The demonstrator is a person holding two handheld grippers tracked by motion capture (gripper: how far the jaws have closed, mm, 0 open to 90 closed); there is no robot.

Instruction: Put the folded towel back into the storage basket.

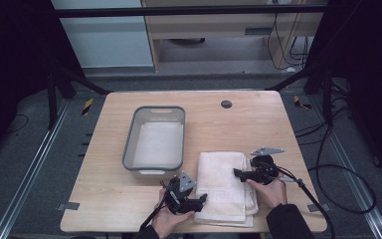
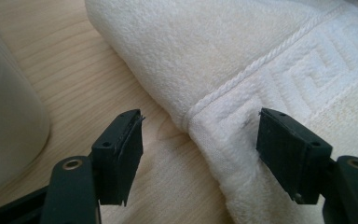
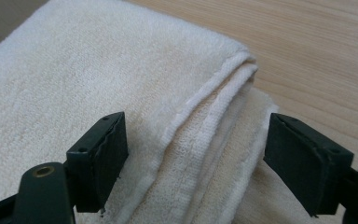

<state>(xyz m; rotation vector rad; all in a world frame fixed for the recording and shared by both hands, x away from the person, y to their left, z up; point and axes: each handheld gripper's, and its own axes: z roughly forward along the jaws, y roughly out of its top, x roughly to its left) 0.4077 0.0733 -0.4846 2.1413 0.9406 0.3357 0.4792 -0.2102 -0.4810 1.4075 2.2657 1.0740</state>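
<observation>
A folded white towel (image 1: 224,184) with a woven key-pattern band lies on the wooden table (image 1: 114,204) near its front edge. My left gripper (image 1: 202,199) sits low at the towel's front left edge. In the left gripper view its jaws (image 2: 200,135) stand open, one over bare wood and the other over the towel (image 2: 214,46), with the folded edge between them and untouched. My right gripper (image 1: 238,173) is at the towel's right side. Its open jaws (image 3: 196,144) straddle the stacked layer edges of the towel (image 3: 74,70) without pressing on them.
A grey plastic bin (image 1: 129,144) with a pale lining stands just behind and left of the towel; its wall (image 2: 4,116) is close beside my left gripper. A small dark round disc (image 1: 226,104) sits in the table's far edge. Cables trail off the front right.
</observation>
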